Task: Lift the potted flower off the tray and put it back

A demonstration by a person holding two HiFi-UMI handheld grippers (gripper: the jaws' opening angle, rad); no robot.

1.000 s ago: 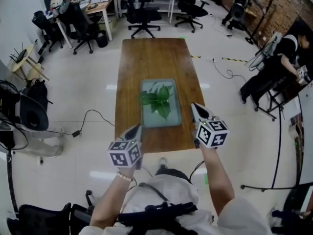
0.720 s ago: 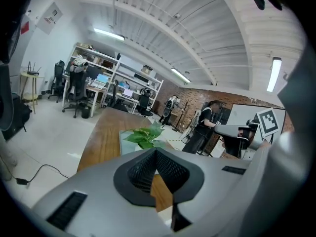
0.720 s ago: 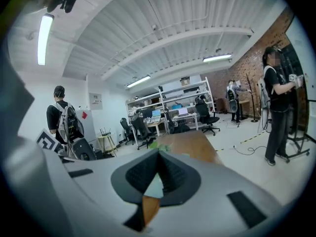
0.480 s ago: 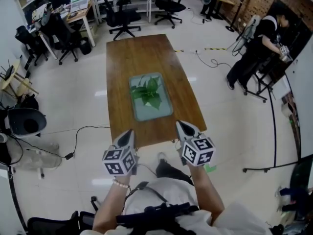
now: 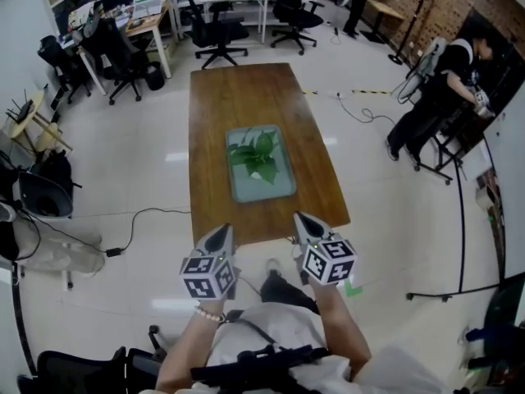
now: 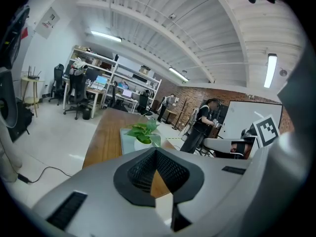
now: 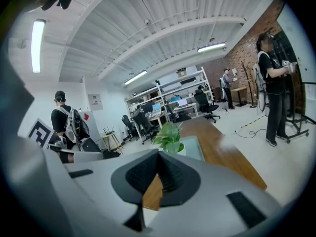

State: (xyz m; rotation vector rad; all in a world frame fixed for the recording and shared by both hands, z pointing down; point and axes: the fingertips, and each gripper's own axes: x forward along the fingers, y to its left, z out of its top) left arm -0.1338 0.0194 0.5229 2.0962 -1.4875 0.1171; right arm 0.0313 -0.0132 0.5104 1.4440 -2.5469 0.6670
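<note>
A potted flower with green leaves in a white pot stands on a pale green tray in the middle of a long wooden table. Both grippers hang off the table's near end, in front of the person's body. My left gripper is shut with nothing in it. My right gripper is shut and holds nothing as well. In the left gripper view the flower stands well beyond the closed jaws. From the right gripper view the flower is just as far past the right gripper.
Desks and black office chairs stand beyond the table's far end. A person stands at the right beside stands and cables. A black chair and a floor cable lie to the left.
Both grippers have drawn back from the table toward the person; the right one left its place beside the tray. The flower stays on the tray.
</note>
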